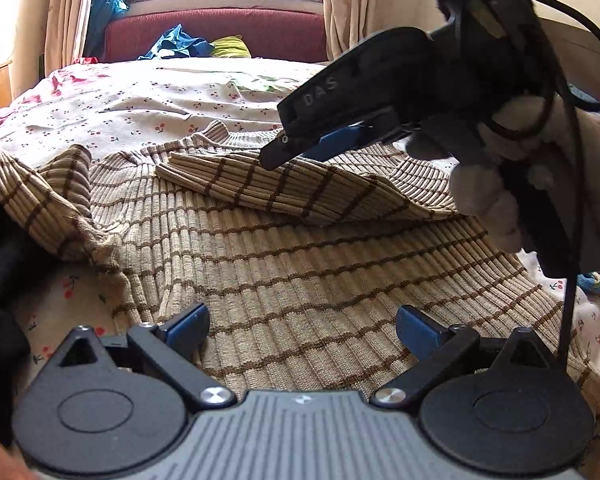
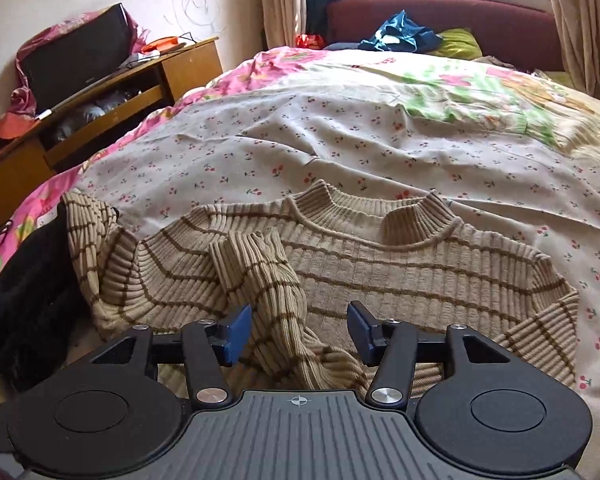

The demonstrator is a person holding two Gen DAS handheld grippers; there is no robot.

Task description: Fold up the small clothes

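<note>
From the left wrist, the left tongs (image 1: 302, 330) hang spread over the hem end of the striped ribbed sweater (image 1: 300, 280), pinching nothing, seemingly waiting their turn. The right tongs (image 1: 296, 148) hover just over the sleeve (image 1: 260, 184) laid across the chest, as a fold needs. From the right wrist, those tongs (image 2: 298, 332) stand spread, the sleeve (image 2: 260, 276) running between the pads untouched, apparently let go. The sweater lies flat on the cherry-print bedsheet (image 2: 340, 140), collar (image 2: 376, 216) away, ready for folding.
</note>
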